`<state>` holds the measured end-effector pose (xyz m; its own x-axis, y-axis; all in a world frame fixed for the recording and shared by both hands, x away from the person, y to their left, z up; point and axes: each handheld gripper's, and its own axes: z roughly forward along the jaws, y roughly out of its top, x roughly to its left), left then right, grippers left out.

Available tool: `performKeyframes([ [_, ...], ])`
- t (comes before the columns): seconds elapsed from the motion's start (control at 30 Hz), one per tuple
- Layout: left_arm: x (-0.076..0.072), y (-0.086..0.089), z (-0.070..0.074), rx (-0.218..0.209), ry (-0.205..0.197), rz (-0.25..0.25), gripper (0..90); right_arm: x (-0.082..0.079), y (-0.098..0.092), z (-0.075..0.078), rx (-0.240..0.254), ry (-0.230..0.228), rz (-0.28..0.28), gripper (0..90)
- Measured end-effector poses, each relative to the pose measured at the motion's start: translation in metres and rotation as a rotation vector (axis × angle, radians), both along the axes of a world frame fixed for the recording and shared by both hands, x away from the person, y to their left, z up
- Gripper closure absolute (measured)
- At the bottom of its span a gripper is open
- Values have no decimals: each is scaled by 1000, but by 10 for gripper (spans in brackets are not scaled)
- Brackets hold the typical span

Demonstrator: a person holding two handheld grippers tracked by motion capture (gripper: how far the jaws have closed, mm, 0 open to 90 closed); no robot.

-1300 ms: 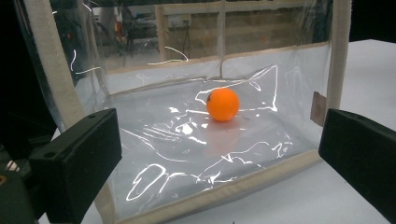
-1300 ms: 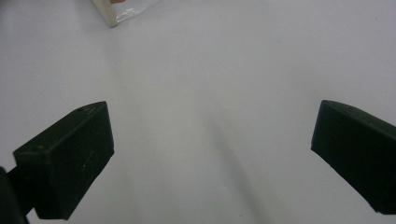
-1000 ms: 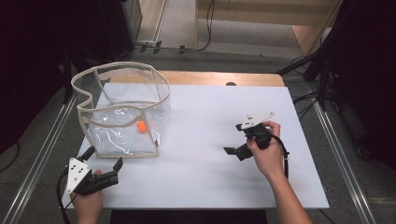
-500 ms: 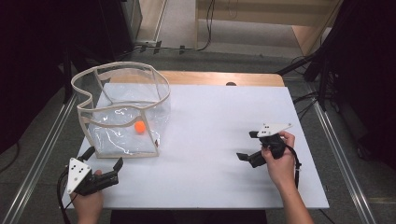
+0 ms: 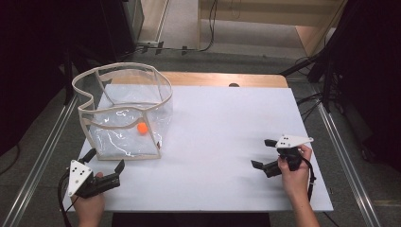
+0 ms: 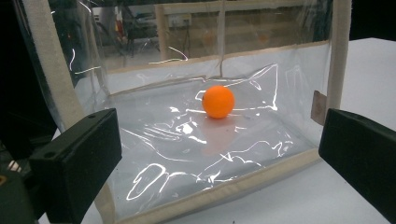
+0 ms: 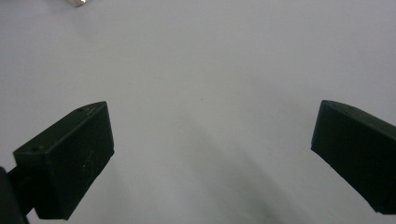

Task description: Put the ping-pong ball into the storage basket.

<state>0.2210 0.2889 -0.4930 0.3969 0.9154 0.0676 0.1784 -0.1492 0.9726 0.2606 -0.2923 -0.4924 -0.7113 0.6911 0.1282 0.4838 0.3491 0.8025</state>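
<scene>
Orange ball (image 6: 218,101) inside clear bag (image 5: 124,113), at 12 o'clock from left gripper (image 5: 105,164), fingers (image 6: 77,161) wide apart just short of bag's front wall. Right gripper (image 5: 265,153) over bare desk (image 5: 222,123), well apart at 3 o'clock, fingers (image 7: 70,161) spread, empty.

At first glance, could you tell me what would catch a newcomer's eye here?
The orange ball stands out, lying on the floor of the clear bag at the table's left. The left gripper, jaws open, points at the bag from its near side; the right gripper hangs open over bare white table.
</scene>
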Motion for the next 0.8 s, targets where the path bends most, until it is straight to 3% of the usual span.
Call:
performKeyframes([
  [0.5,0,0,0,-1,-1,3,0,-21,-36,-16,121,-64,-84,0],
  [0.8,0,2,0,-13,-1,0,0,-39,-64,-22,203,-114,-191,0],
])
